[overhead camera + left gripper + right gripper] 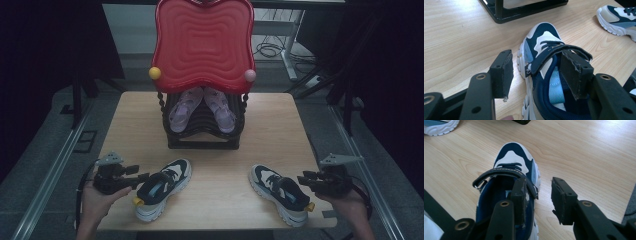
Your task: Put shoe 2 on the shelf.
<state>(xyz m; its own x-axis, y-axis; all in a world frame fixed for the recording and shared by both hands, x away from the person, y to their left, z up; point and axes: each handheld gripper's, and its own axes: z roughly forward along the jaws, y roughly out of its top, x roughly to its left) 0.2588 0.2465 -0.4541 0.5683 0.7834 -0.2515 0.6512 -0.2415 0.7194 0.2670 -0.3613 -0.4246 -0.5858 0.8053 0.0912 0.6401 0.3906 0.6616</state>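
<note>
Two navy and white sneakers lie on the wooden table [215, 150]. The left sneaker [170, 182] [541, 40] points up and right. My left gripper [142, 177] [539, 72] is open, one jaw inside the shoe's mouth under the strap, the other outside with bare wood between its pad and the sole. The right sneaker [275, 187] [514, 157] points up and left. My right gripper [302, 178] [540, 197] is open across its side wall, one jaw inside the opening, the other off to the side over the table.
A black shoe rack [202, 132] [524, 10] stands at the back middle with a pair of pale purple sandals [202, 107] on it and a red wavy top [202, 42]. Bare wood lies between the two sneakers. The table edge is close behind both hands.
</note>
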